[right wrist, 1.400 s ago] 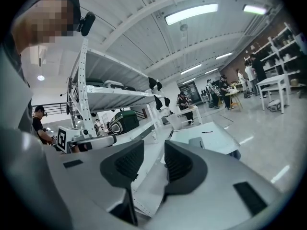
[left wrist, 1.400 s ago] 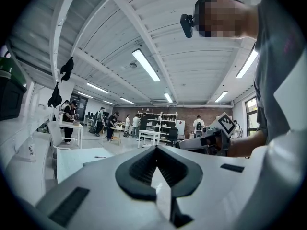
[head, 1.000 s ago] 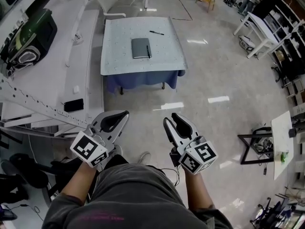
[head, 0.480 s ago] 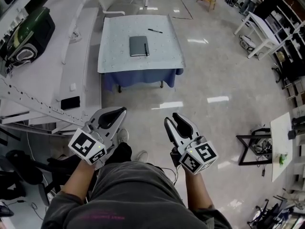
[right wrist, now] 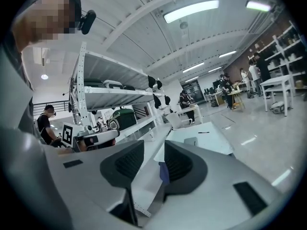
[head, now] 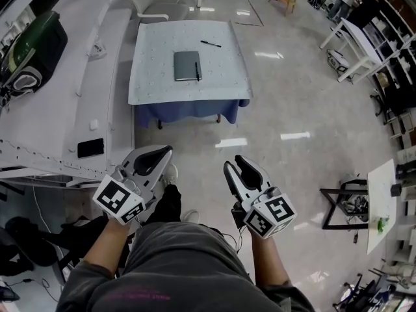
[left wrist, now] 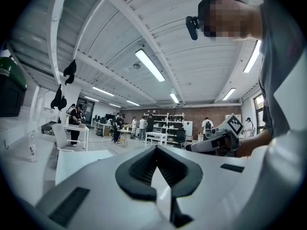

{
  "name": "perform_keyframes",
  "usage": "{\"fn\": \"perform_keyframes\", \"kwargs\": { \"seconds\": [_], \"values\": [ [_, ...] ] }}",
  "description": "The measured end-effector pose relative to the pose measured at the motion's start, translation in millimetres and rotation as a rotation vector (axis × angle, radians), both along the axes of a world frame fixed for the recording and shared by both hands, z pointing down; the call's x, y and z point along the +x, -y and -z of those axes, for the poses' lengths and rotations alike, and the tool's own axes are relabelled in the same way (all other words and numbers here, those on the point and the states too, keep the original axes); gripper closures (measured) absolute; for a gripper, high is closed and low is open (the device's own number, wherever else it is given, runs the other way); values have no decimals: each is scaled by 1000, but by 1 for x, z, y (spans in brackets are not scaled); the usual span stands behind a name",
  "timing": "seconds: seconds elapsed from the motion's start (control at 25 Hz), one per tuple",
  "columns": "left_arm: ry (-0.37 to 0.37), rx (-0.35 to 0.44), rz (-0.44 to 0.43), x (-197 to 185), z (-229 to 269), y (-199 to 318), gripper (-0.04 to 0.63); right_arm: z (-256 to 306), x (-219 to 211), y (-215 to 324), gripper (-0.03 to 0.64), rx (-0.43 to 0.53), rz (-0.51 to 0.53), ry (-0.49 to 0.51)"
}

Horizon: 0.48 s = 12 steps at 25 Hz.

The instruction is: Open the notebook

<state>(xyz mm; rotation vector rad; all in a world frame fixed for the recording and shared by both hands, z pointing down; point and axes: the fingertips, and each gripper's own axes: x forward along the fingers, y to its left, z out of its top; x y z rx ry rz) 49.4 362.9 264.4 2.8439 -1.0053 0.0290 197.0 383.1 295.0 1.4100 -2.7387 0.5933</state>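
Head view: notebook (head: 187, 65) on table (head: 149, 83) has drifted slightly left; left gripper (head: 168, 151) pressed together, right gripper (head: 234, 160) slightly spread.

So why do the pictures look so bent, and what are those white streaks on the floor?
Head view: a wide lens bows straight lines; the streaks on the floor are reflected ceiling lights. Left gripper view: fisheye, round black border, a bright ceiling tube. Right gripper view: same fisheye, with a glaring ceiling lamp.
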Motion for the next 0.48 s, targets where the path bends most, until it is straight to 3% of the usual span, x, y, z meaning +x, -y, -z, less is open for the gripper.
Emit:
{"fn": "perform_keyframes", "kwargs": {
  "seconds": [0.48],
  "values": [
    [3, -54, -10, -19, -26, 106, 595, -22, -22, 109, 502, -61, -16, 3]
  ]
}}
